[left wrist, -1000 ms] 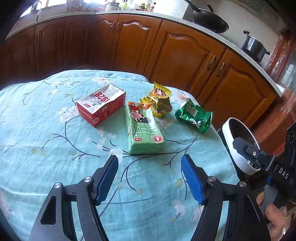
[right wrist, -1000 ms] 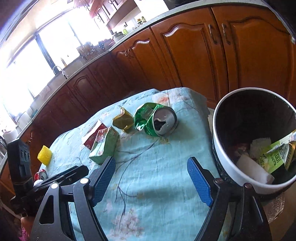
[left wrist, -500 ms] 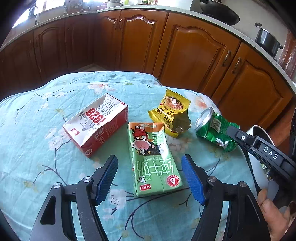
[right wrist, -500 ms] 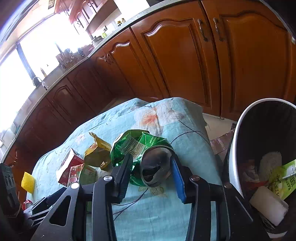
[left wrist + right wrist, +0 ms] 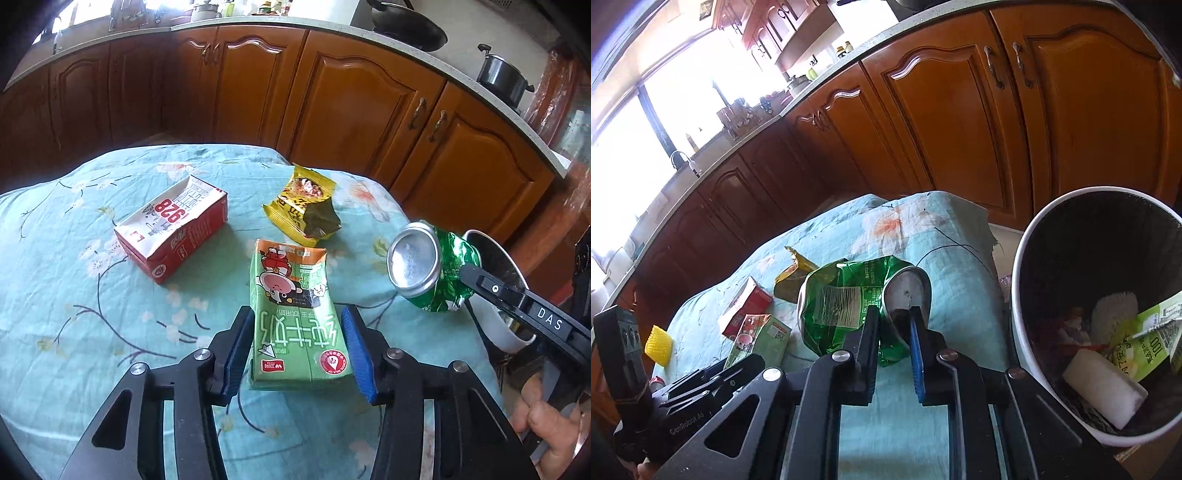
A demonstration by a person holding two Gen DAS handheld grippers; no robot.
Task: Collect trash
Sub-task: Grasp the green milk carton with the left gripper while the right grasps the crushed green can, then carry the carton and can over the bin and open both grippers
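My right gripper point(image 5: 893, 334) is clamped on the crushed green can point(image 5: 849, 302), its jaws pinching the crumpled body near the silver end, and the can sits lifted clear of the teal floral tablecloth point(image 5: 905, 236). Just to the right of that claw stands the white trash bin point(image 5: 1019, 295), its dark inside already holding a pale green carton and a white roll. My left gripper point(image 5: 298, 343) is spread wide around the green milk carton point(image 5: 295, 317), which lies flat on the cloth between the blue pads point(image 5: 357, 358); the carton's sides run close to both pads, yet I cannot tell whether either one touches it. Ahead of the left claw and to its left lies the red and white carton point(image 5: 173, 229) on its side. Straight ahead, beyond the green carton, rests the yellow snack wrapper point(image 5: 303, 206), torn open. Off to the right of the left claw I see the can again, held up by the other tool.
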